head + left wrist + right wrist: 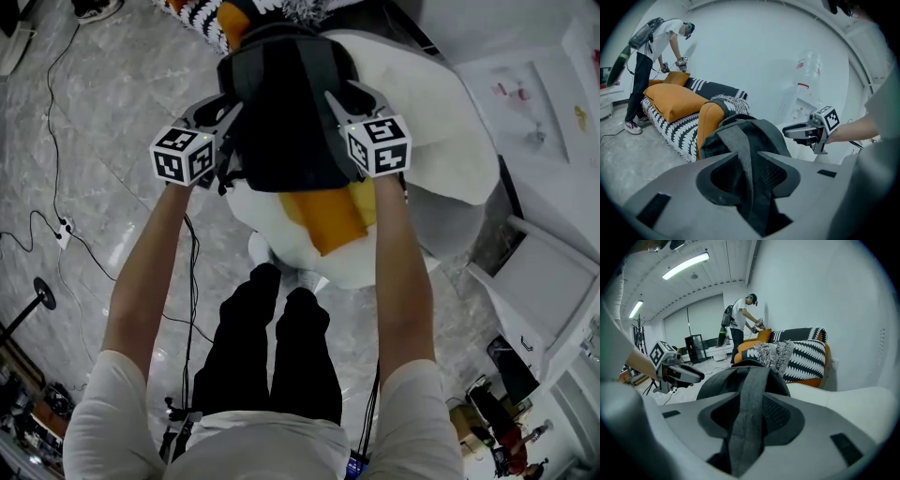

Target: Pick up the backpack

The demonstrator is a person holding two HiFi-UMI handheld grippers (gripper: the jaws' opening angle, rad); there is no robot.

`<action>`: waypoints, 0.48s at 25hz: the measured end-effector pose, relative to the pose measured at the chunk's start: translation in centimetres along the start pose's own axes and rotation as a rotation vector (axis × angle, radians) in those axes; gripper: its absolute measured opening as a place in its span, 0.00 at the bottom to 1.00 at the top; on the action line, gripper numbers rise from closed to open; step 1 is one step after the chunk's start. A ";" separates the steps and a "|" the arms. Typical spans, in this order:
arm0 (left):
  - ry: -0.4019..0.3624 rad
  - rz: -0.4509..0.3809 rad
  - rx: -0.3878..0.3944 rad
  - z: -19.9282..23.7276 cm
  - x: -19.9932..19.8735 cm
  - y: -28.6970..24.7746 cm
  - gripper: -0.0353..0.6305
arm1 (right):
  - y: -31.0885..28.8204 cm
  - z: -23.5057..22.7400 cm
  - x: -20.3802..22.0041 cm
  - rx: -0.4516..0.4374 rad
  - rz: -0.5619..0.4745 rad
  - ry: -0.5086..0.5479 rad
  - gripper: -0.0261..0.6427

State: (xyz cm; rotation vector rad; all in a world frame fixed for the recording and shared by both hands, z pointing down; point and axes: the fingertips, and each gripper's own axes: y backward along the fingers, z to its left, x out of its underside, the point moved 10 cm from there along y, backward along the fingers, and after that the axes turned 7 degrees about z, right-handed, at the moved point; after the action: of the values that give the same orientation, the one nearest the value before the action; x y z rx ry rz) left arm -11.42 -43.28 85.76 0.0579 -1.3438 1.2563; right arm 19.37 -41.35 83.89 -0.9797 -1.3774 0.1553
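Note:
A dark grey backpack (281, 103) lies on a white padded seat (441, 122). My left gripper (228, 111) is at the backpack's left side and my right gripper (335, 101) at its right side. In the left gripper view, a grey shoulder strap (743, 154) runs loosely through the gap of my left gripper (750, 164), whose jaws stand apart and do not press on it. In the right gripper view, the other strap (747, 399) passes the same way between the parted jaws of my right gripper (750, 413). Both grippers are open.
An orange cushion (328, 216) sticks out under the backpack. Behind it stands a sofa (679, 122) with orange cushions and a black-and-white throw, and another person (651, 70) bends over it. Cables (56, 225) run across the marble floor. White furniture (553, 281) stands at the right.

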 end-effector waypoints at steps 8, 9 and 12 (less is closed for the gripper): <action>0.003 0.041 0.023 0.9 1.3 -2.3 0.29 | -1.9 -1.1 0.8 -0.022 0.008 -0.020 0.31; -0.002 0.045 0.026 1.0 1.3 -2.5 0.29 | -2.1 -1.3 0.8 -0.025 0.008 -0.024 0.31; -0.013 0.054 0.034 1.1 1.4 -3.2 0.29 | -2.8 -1.4 0.8 -0.048 0.023 -0.026 0.32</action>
State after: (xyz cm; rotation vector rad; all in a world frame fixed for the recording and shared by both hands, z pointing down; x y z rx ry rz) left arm -10.33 -44.38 89.09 0.0538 -1.3430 1.3257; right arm 19.50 -43.29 86.48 -1.0364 -1.3997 0.1534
